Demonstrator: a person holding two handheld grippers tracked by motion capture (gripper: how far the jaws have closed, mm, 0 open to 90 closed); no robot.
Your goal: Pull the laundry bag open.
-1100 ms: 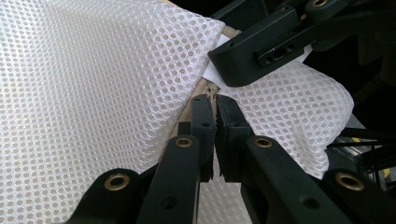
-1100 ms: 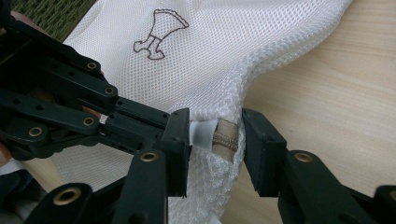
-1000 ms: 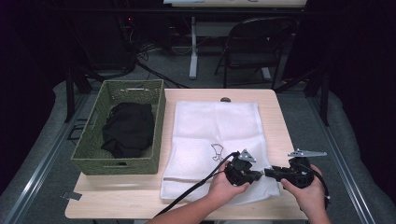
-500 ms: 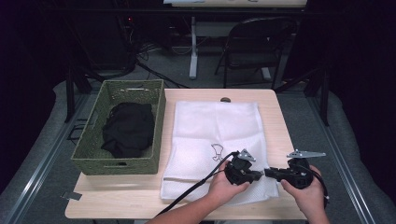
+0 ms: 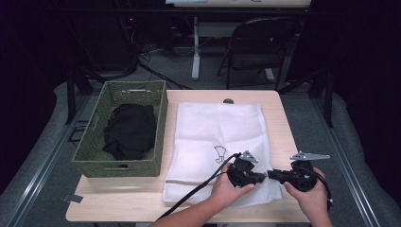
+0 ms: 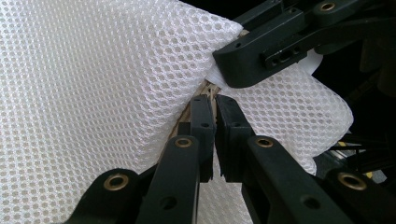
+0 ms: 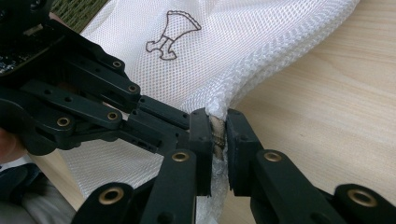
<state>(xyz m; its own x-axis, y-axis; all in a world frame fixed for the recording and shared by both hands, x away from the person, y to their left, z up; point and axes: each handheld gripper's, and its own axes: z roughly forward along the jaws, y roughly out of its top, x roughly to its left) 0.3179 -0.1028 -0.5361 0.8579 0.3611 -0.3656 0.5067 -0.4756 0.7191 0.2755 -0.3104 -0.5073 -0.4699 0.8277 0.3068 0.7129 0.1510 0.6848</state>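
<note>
A white mesh laundry bag lies flat on the wooden table, with a small outline logo printed on it. Both grippers meet at the bag's near right corner. My left gripper is shut on the mesh edge, its jaws pinching the corner seam. My right gripper is shut on the same corner, with the bunched hem between its jaws. In the right gripper view the left gripper's fingers touch mine from the left. One of the right gripper's fingers crosses the top of the left gripper view.
A green woven basket stands on the table's left side with black clothing inside. A folding chair and cables are on the floor beyond the table. Bare wood shows right of the bag.
</note>
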